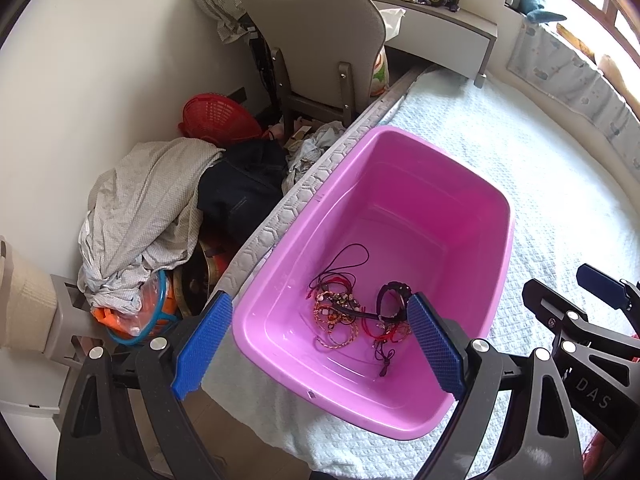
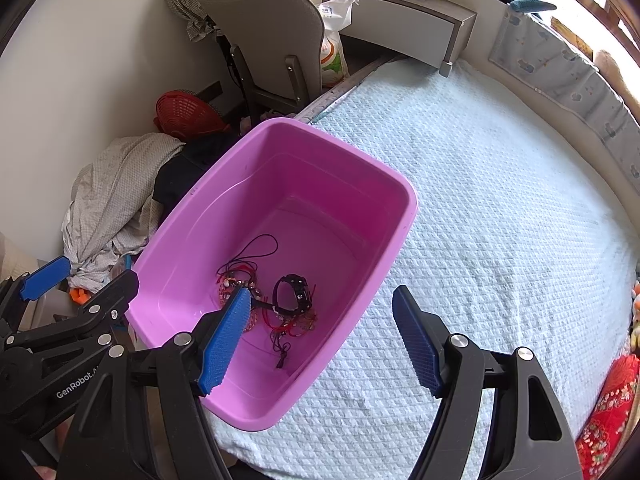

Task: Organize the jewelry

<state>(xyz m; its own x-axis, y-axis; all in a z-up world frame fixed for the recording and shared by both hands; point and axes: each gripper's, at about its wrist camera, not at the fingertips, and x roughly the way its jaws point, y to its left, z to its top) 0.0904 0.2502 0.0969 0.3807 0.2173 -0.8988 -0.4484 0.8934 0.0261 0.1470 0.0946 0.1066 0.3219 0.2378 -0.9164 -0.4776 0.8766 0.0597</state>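
Note:
A pink plastic tub (image 1: 476, 276) stands on the bed near its left edge; it also shows in the right wrist view (image 2: 372, 240). On its floor lies a tangle of bracelets and cords (image 1: 340, 316), with a black beaded bracelet (image 1: 394, 292) beside it. The same tangle (image 2: 240, 284) and black bracelet (image 2: 294, 290) show in the right wrist view. My left gripper (image 1: 320, 344) is open and empty, held above the tub's near end. My right gripper (image 2: 320, 340) is open and empty, over the tub's near right rim.
The bed has a pale blue quilted cover (image 2: 500, 220). Left of the bed, a pile of clothes (image 1: 140, 216) and a red basket (image 1: 216, 116) lie on the floor. A grey chair (image 1: 316, 44) and a desk (image 1: 440, 28) stand behind. Red patterned cloth (image 2: 608, 412) lies at the right.

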